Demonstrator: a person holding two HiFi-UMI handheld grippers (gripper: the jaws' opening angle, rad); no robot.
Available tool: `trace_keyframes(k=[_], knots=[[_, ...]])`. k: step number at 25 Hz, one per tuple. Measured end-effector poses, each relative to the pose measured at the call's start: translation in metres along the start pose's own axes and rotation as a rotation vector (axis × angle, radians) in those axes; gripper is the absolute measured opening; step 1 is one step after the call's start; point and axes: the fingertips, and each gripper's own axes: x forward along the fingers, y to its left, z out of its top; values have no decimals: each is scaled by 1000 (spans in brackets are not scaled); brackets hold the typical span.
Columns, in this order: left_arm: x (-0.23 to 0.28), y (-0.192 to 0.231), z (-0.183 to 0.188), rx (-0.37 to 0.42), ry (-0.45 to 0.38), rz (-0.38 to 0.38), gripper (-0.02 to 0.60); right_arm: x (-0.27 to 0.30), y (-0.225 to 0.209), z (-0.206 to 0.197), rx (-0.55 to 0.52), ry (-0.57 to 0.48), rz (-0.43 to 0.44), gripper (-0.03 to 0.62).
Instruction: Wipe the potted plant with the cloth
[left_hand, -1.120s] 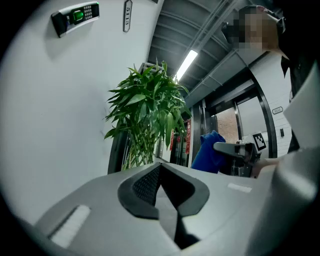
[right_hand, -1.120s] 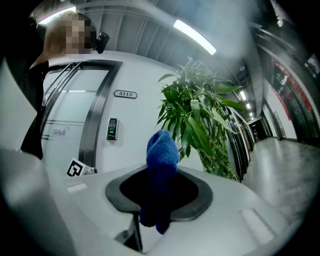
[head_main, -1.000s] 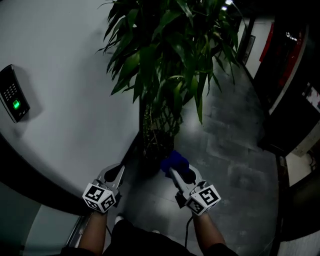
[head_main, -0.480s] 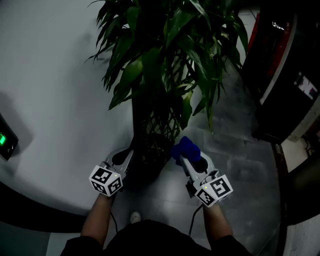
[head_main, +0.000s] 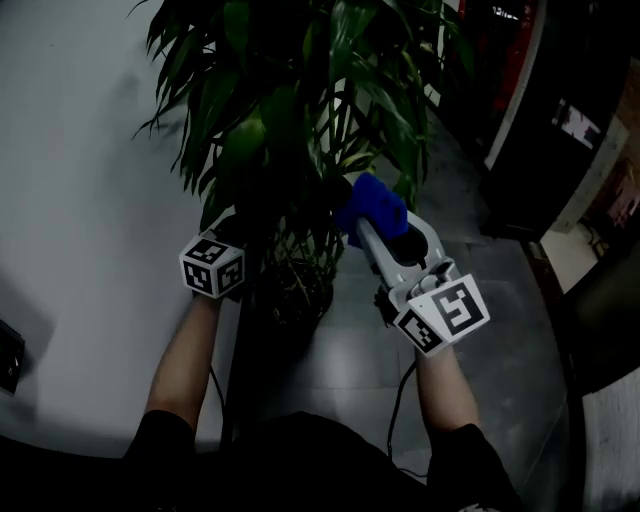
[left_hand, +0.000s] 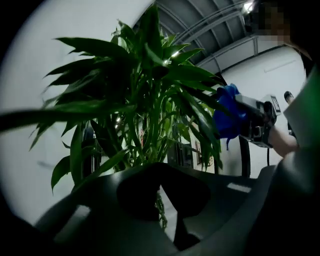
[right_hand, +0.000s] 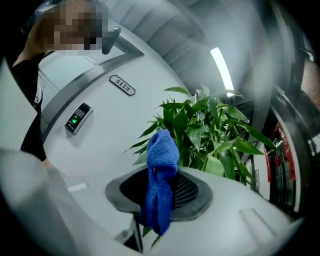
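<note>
The potted plant (head_main: 290, 90) has long green leaves and stands in a dark pot (head_main: 292, 300) on the floor by a white wall. My right gripper (head_main: 372, 222) is shut on a blue cloth (head_main: 370, 203), held up at the right side of the foliage, touching or just short of the leaves. In the right gripper view the cloth (right_hand: 161, 170) hangs bunched between the jaws, with the plant (right_hand: 210, 135) just behind. My left gripper (head_main: 238, 225) reaches into the leaves on the left; its jaws look shut with nothing in them. The left gripper view shows the plant (left_hand: 150, 90) close ahead and the cloth (left_hand: 227, 117) at the right.
A curved white wall (head_main: 80, 200) runs along the left, with a keypad (right_hand: 78, 118) and a small door sign (right_hand: 122, 85) on it. Grey tile floor (head_main: 480, 300) spreads to the right. Dark doorways and panels (head_main: 560, 120) stand at the far right.
Both grippers have risen from beside the pot up to the level of the leaves. The right one still holds the cloth, now against the foliage.
</note>
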Motion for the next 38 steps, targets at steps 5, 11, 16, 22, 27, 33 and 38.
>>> trace_keyframes(k=[5, 11, 16, 22, 27, 33, 38], knots=[[28, 4, 20, -8, -2, -65, 8, 15, -7, 44, -77, -35, -10, 112], [32, -14, 58, -43, -99, -132, 8, 40, -9, 77, -185, -78, -35, 110], [27, -24, 75, 24, -86, -104, 8, 76, 0, 84, -150, -116, -6, 112], [19, -49, 83, 145, -84, -127, 6, 119, 17, 53, -111, -49, 39, 112], [16, -63, 87, 238, -82, -141, 6, 133, 30, 20, -126, 25, 74, 112], [14, -73, 86, 207, -102, -179, 6, 127, 40, -2, -3, 58, 131, 112], [20, -79, 79, 314, -61, -168, 8, 120, 53, -18, -15, 118, 187, 112]])
